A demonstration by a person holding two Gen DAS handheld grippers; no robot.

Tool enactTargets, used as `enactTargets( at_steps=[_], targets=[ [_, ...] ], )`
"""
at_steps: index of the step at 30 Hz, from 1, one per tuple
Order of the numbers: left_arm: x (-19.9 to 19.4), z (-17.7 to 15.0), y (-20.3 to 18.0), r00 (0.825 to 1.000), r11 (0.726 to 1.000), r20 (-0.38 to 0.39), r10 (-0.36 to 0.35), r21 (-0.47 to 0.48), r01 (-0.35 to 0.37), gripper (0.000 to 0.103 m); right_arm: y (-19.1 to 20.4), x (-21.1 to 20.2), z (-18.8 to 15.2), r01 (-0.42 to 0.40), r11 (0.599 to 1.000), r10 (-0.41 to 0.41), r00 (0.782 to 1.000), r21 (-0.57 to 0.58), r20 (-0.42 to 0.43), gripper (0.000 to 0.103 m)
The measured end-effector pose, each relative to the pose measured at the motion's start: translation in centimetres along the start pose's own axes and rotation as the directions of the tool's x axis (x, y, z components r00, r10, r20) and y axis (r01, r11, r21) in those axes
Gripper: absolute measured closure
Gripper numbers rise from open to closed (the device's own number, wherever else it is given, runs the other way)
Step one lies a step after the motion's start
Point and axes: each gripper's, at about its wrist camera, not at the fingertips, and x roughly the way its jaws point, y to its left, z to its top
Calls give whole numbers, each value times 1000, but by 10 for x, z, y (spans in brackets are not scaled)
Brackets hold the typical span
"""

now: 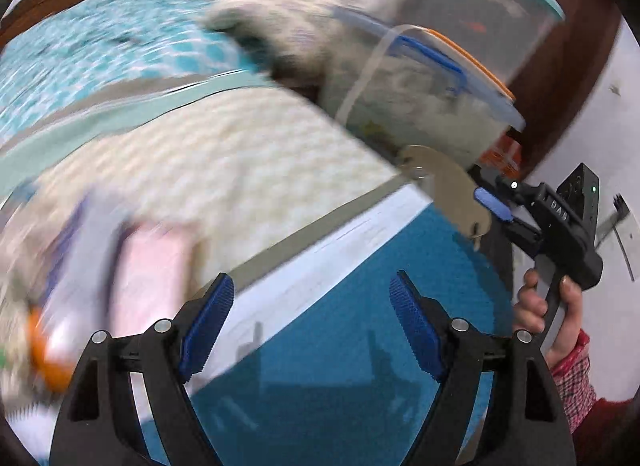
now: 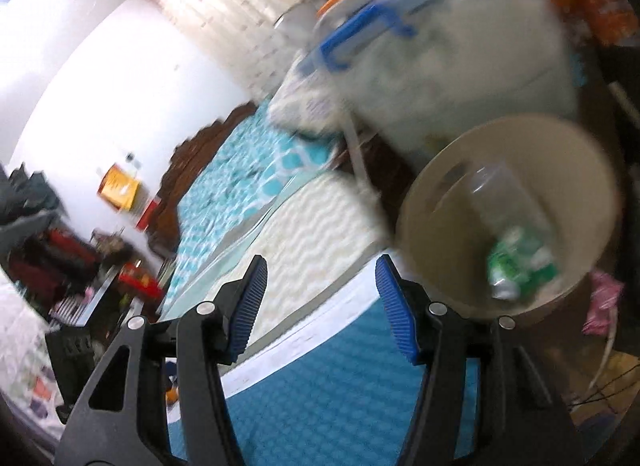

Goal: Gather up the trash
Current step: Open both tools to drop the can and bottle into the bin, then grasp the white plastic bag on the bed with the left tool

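Both views are motion-blurred. In the right wrist view a beige bin stands beside the bed, with a clear plastic bottle with a green label lying inside it. My right gripper is open and empty, just left of the bin over the bed's edge. In the left wrist view my left gripper is open and empty above the blue bed cover. The right gripper shows there at the right, next to the beige bin. Blurred pink and orange items lie on the bed at the left.
A cream patterned blanket and a turquoise patterned sheet cover the bed. Clear plastic storage boxes with blue clips stand stacked beyond the bin. A cluttered shelf is at the far left. A pink wrapper lies by the bin.
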Motion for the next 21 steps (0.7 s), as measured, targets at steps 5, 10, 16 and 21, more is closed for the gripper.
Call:
enactTargets(
  at_steps=[5, 10, 16, 21],
  targets=[
    [-52, -57, 69, 995, 984, 16, 97, -152, -93, 27, 46, 40, -37, -76, 996, 71, 989, -37, -129, 44],
    [-93, -106, 117, 975, 941, 25, 222, -269, -207, 27, 98, 76, -83, -160, 984, 136, 956, -74, -259, 44],
    [-133, -144, 153, 947, 890, 45, 318, -358, -282, 27, 158, 99, -141, -232, 959, 155, 911, -164, -381, 44],
    [-175, -165, 196, 909, 811, 73, 411, -484, -328, 27, 188, 111, -179, -254, 939, 132, 890, -233, -436, 44]
  ],
)
